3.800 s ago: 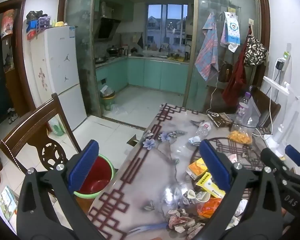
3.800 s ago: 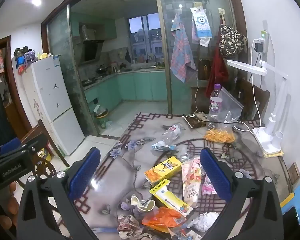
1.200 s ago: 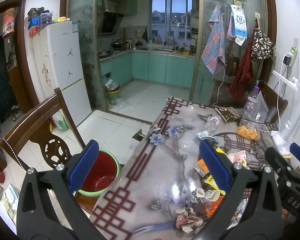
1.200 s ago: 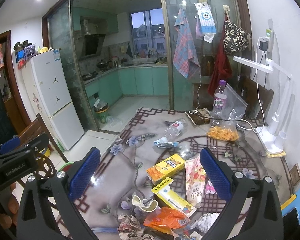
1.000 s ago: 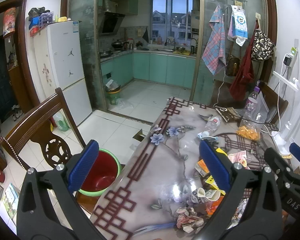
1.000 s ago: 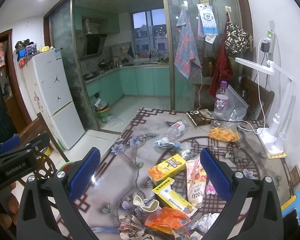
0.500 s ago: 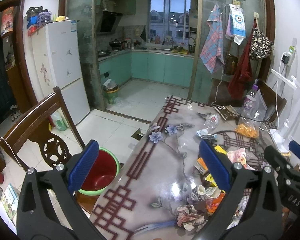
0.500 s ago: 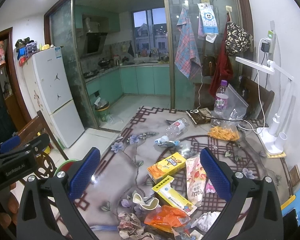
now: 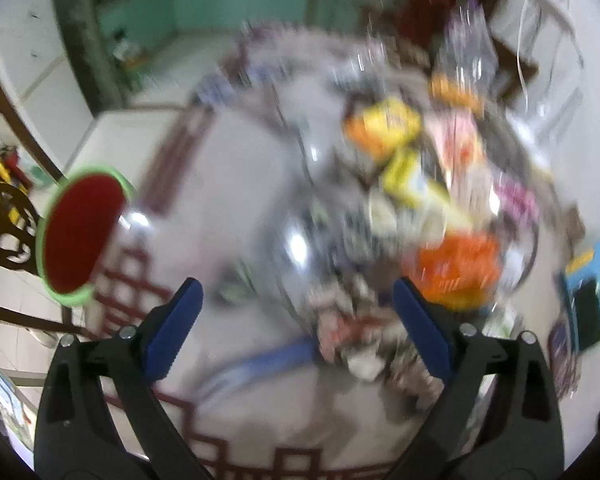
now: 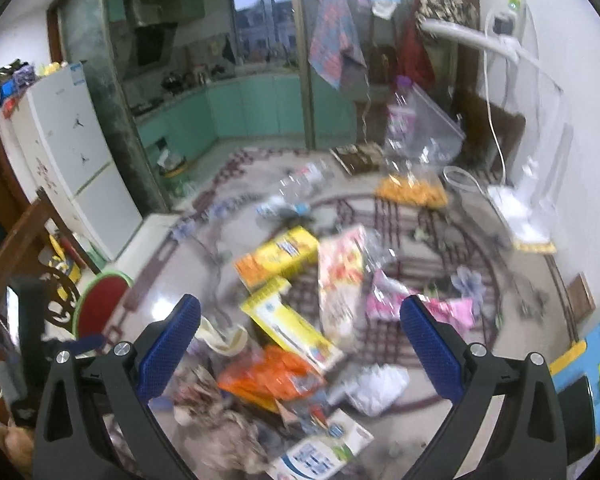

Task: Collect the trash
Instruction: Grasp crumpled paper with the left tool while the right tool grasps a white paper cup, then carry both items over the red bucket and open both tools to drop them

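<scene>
Left wrist view: the picture is badly smeared. The left gripper [image 9: 296,308] points steeply down at the table [image 9: 228,184]; its jaws stand wide and are closing, with nothing pressed between the pads. Below them a crumpled wrapper pile [image 9: 348,332] lies on the table, and a blue strip [image 9: 260,360] runs off from that pile towards the bin side. The red bin [image 9: 80,232] with its green rim stands on the floor off the table's edge, by a chair; what can be seen of its inside looks empty. Past the pile are an orange bag [image 9: 456,272] and yellow boxes [image 9: 392,128].

Right wrist view: the right gripper [image 10: 300,320] hangs over the same table [image 10: 172,280], jaws wide apart and empty. The trash lies spread between and beyond them: a cup [image 10: 220,338] near the bin-side finger, an orange bag [image 10: 272,372], two yellow boxes [image 10: 276,260], a snack packet [image 10: 340,280], pink wrappers [image 10: 388,292], white tissue [image 10: 376,388], a carton [image 10: 324,448] nearest the camera, and a bottle [image 10: 300,182] at the far end. The bin [image 10: 100,304] sits beside the table's near corner.

As I judge it, collecting has hardly begun: nothing is held, everything seen is on the table, and every piece remains to be carried to the bin.
</scene>
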A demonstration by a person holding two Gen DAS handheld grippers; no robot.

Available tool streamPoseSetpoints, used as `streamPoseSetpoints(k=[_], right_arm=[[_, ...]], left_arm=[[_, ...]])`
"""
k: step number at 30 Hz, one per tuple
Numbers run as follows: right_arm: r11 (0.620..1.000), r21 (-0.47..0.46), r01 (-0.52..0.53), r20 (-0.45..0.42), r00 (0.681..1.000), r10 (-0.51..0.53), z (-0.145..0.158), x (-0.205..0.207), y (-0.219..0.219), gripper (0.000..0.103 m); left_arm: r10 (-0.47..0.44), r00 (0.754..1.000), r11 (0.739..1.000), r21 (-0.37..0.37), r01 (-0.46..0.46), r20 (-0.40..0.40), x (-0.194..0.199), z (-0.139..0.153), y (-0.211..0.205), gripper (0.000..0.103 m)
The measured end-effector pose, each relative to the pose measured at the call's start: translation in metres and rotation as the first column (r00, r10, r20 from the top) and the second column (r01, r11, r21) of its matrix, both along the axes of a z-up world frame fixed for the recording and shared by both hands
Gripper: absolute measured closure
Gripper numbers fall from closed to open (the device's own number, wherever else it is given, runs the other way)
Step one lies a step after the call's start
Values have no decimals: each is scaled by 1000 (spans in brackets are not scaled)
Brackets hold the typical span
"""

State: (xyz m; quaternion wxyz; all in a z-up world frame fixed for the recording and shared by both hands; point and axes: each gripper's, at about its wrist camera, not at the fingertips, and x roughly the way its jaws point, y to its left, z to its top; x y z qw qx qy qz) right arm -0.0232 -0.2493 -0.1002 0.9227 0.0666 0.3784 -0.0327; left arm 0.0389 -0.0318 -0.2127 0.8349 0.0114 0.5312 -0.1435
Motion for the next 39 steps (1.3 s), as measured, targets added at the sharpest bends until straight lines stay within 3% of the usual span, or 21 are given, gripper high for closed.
streamPoseSetpoints(k=[4, 5, 7, 8, 9, 11, 13, 16, 19, 25, 26, 27, 29, 33, 39], right_arm=[[1000, 15, 14, -53, 999, -13, -16, 0, -5, 7], [1000, 17, 6, -63, 998, -5, -19, 0, -4, 7], [1000, 15, -21, -81, 996, 22, -23, 4, 2, 7], [999, 15, -37, -90, 995, 38, -26, 6, 6, 7], [998, 17, -52, -97, 994, 54, -27, 9, 10, 7], [994, 25, -104, -115, 988, 107, -34, 15, 22, 7], [986, 26, -162, -129, 978, 164, -40, 24, 36, 7], [967, -7, -253, -171, 954, 248, -51, 40, 63, 14], [945, -47, -324, -225, 925, 306, -70, 57, 86, 14], [865, -251, -434, -330, 879, 345, -109, 77, 129, 15], [857, -257, -446, -344, 871, 350, -115, 80, 132, 23], [857, -250, -451, -360, 864, 350, -120, 83, 135, 29], [861, -243, -447, -389, 858, 336, -129, 90, 135, 55], [881, -185, -435, -401, 852, 336, -131, 98, 135, 60], [936, -61, -346, -303, 900, 313, -94, 110, 130, 61]], left_arm=[[-34, 987, 999, -24, 31, -155, -1, -45, -14, 14], [-38, 984, 999, -25, 34, -173, -1, -50, -15, 18], [-43, 972, 998, -49, 33, -233, -3, -66, -16, 42], [-35, 977, 999, -39, 28, -210, -4, -64, -14, 57], [-54, 978, 998, -46, 45, -202, -4, -63, -14, 84], [-43, 974, 995, -96, 22, -221, -3, -61, -7, 86], [-30, 982, 994, -105, 10, -188, -3, -47, 2, 88], [-5, 997, 998, -59, 1, -80, -5, -18, 16, 90], [43, 999, 999, -8, -43, 18, -2, 13, 40, 89], [126, 987, 992, 3, -127, 103, 5, 44, 74, 89], [134, 985, 991, 0, -134, 107, 7, 45, 82, 89], [144, 983, 989, -4, -145, 115, 8, 50, 88, 89], [154, 979, 988, -6, -155, 131, 10, 57, 96, 89], [158, 974, 987, -4, -159, 165, 18, 71, 102, 89], [147, 966, 989, -1, -150, 211, 33, 86, 117, 89]])
